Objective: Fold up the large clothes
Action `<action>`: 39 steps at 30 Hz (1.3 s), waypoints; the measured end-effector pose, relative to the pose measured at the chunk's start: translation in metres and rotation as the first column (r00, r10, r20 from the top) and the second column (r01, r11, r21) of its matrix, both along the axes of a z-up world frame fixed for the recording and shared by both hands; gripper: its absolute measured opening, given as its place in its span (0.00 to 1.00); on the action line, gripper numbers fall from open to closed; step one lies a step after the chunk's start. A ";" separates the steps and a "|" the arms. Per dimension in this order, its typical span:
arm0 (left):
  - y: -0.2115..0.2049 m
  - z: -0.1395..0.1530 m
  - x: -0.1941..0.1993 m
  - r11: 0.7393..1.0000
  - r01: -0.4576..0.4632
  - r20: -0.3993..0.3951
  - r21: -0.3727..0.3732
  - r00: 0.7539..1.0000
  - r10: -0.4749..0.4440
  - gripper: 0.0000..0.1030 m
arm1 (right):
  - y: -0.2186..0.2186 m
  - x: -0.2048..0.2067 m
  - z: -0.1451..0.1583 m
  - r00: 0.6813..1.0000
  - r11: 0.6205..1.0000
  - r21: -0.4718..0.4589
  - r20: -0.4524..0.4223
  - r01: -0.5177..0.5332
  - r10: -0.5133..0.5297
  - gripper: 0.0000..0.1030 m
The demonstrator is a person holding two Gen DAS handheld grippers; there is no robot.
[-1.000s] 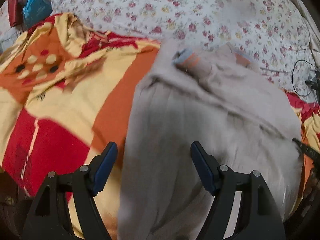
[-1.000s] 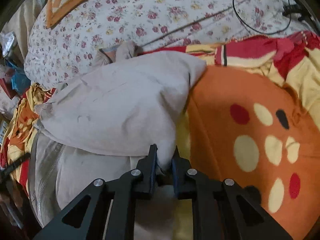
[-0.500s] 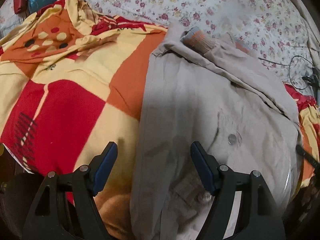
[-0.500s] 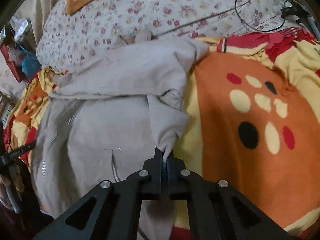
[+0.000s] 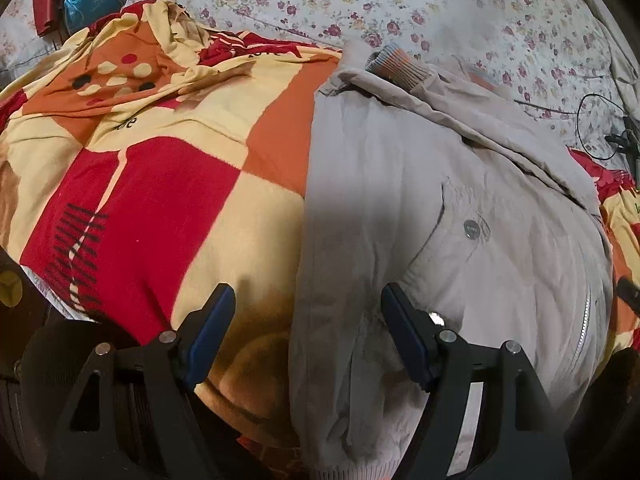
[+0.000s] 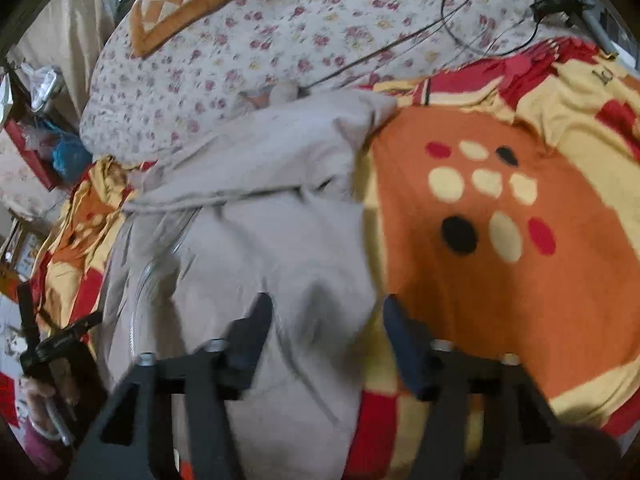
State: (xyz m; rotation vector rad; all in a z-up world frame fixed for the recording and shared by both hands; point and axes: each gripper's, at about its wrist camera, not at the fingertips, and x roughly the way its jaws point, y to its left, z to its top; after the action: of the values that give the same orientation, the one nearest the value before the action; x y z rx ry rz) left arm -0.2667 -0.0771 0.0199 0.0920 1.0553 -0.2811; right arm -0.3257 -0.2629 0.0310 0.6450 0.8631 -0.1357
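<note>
Two grippers hovering over a beige jacket (image 5: 460, 208) that is lying on a red, orange and yellow blanket (image 5: 160, 184). Left gripper (image 5: 308, 336) standing wide, empty. Right gripper (image 6: 326, 344) jaws just been opening, cloth beneath them, pads not pressing it.

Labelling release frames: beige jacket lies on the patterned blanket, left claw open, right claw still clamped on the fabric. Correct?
Not quite. The right claw is open; its jaws have just been opening, pads clear of the beige jacket, as the right wrist view shows. The patterned blanket and open left claw are right.
</note>
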 end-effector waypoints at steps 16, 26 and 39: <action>0.023 -0.011 -0.018 0.999 0.021 -0.110 -0.043 0.994 -0.025 0.73 | 0.022 -0.013 -0.014 0.997 0.994 -0.097 -0.073 -0.046 0.039 0.08; 0.035 -0.024 -0.042 0.996 0.056 -0.153 -0.063 0.986 -0.065 0.75 | 0.045 -0.044 -0.031 0.976 0.981 0.084 -0.113 -0.176 0.185 0.59; 0.012 -0.043 -0.051 0.991 0.112 -0.225 -0.071 0.966 -0.125 0.78 | 0.061 -0.054 -0.053 0.952 0.961 0.165 -0.178 -0.222 0.250 0.72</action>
State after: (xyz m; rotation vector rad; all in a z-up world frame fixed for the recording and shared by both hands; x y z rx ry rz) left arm -0.3181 -0.0651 -0.0229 0.0724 1.2728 -0.4384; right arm -0.3800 -0.2020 -0.0218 0.6633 1.1437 0.0818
